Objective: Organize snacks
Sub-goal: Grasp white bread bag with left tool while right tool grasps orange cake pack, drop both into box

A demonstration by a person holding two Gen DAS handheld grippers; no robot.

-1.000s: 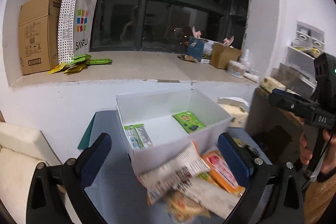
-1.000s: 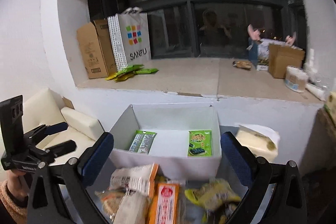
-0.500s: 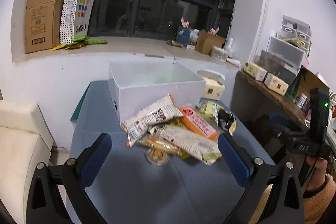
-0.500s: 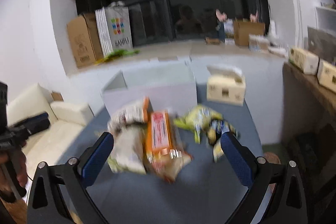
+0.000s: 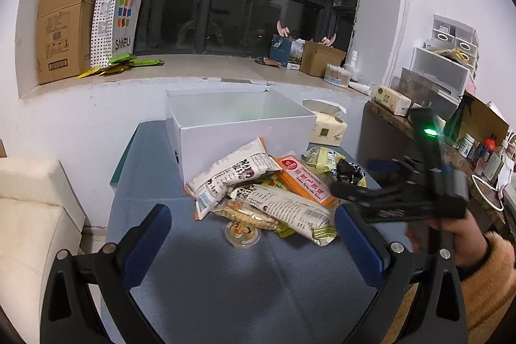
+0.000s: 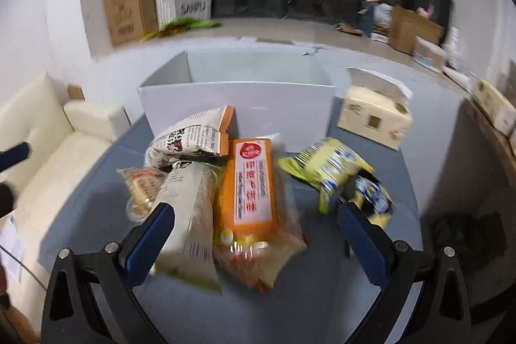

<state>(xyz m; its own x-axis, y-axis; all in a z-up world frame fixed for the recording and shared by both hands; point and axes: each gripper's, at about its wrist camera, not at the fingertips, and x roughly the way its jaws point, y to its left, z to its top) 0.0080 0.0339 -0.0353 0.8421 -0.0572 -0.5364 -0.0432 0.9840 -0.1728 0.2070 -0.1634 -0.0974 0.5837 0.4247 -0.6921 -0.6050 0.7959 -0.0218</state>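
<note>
Two grippers face a heap of snack packets on a blue-grey table (image 5: 200, 279). At far left, a cream sofa (image 5: 29, 215) is cut off by the frame edge. On the sill behind, a cardboard box (image 5: 61, 28) and a dotted paper bag (image 5: 113, 18) stand side by side, with green packets (image 5: 129, 63) lying at their foot; their print is too small to read.

The left gripper (image 5: 251, 228) has its blue pads spread wide, holding nothing, hovering short of the pile. Just beyond it a small round lidded cup (image 5: 242, 234) sits half tucked under a long white packet (image 5: 283, 208). A white-and-orange bag (image 5: 232, 173) leans against the front wall of the white box (image 5: 238, 131), whose inside is hidden from this low angle. An orange packet (image 6: 251, 186) lies in the middle of the heap; in the right wrist view it is smeared by motion blur. Right of it lie a yellow bag (image 6: 325, 166) and a darker wrapper (image 6: 371, 195), partly hidden. A tissue box (image 6: 374, 115) stands beside the white box.

The right gripper (image 6: 256, 234) is likewise splayed open and empty, low over the near end of the orange packet; whether it touches is unclear. A hand (image 5: 451, 234) in a fuzzy sleeve holds it at the right.
</note>
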